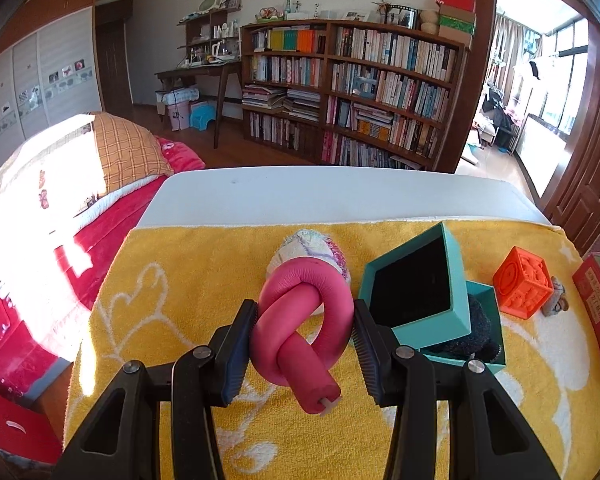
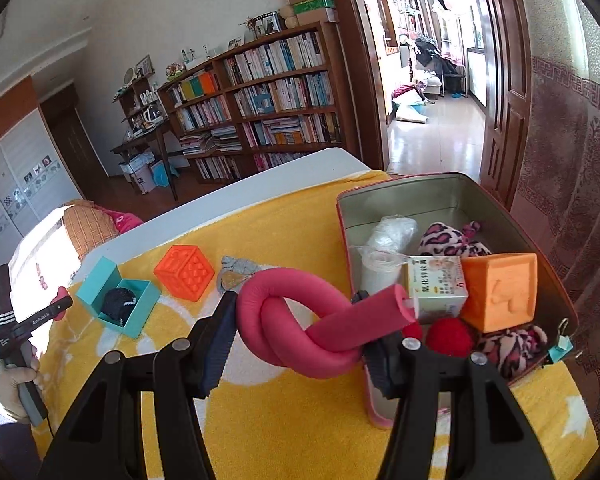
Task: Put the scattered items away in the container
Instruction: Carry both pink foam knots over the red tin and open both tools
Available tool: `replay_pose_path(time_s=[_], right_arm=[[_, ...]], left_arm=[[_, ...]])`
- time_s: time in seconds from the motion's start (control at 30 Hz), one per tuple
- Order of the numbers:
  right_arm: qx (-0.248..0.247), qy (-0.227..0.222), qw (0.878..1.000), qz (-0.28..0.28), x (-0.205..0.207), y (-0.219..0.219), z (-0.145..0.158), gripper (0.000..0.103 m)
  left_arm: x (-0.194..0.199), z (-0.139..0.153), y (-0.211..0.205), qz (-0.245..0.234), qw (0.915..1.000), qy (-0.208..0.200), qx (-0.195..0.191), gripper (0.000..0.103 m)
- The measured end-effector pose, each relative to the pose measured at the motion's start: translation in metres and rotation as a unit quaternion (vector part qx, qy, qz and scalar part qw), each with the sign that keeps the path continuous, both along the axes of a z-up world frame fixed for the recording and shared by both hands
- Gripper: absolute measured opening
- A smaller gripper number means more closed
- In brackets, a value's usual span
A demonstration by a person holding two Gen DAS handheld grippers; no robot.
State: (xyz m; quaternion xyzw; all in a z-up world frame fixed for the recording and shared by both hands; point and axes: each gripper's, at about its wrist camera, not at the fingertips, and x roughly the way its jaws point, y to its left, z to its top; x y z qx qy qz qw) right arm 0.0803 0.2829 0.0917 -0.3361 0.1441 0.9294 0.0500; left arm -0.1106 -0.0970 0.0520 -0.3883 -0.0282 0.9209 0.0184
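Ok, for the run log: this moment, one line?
left gripper: shut on pink foam knot | right gripper: shut on second foam knot | beside tin

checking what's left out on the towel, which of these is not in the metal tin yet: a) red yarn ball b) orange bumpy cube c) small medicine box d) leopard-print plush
b: the orange bumpy cube sits on the yellow towel, left of the metal tin.

A yellow towel (image 1: pixel 204 264) with white heart and star shapes is covering the white worktop (image 1: pixel 300 192). The knotted foam roller (image 1: pixel 300 320) is showing pink, the bumpy cube (image 1: pixel 522 286) bright orange, the small open box (image 1: pixel 420 280) teal with a black lining. In the grey-walled tin (image 2: pixel 440 196), a pink-and-black leopard-print fabric (image 2: pixel 448 236) is lying beside a paler orange block (image 2: pixel 500 288).
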Motion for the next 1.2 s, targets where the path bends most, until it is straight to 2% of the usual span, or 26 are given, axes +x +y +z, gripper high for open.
replay_pose_path(time_s=[0.23, 0.4, 0.57, 0.77, 0.93, 1.2], right_arm=[[-0.008, 0.019, 0.998, -0.066, 0.037, 0.066, 0.006, 0.062], [-0.030, 0.029, 0.995, -0.093, 0.042, 0.101, 0.009, 0.062], [-0.045, 0.027, 0.994, -0.092, 0.028, 0.127, 0.013, 0.062], [-0.071, 0.020, 0.994, -0.086, 0.000, 0.157, 0.012, 0.062], [-0.086, 0.010, 0.992, -0.089, -0.025, 0.175, 0.008, 0.062], [-0.102, -0.018, 0.991, -0.082, -0.055, 0.188, -0.003, 0.062]], left_arm=[[0.015, 0.020, 0.039, -0.040, 0.9991, 0.008, 0.013, 0.049], [0.025, 0.044, 0.094, -0.093, 0.9953, 0.019, 0.014, 0.049], [0.035, 0.059, 0.165, -0.157, 0.9871, 0.026, 0.016, 0.049], [0.036, 0.063, 0.248, -0.216, 0.9761, 0.017, 0.021, 0.049], [0.035, 0.065, 0.299, -0.244, 0.9694, 0.008, 0.026, 0.049], [0.010, 0.069, 0.364, -0.266, 0.9632, -0.004, 0.039, 0.049]])
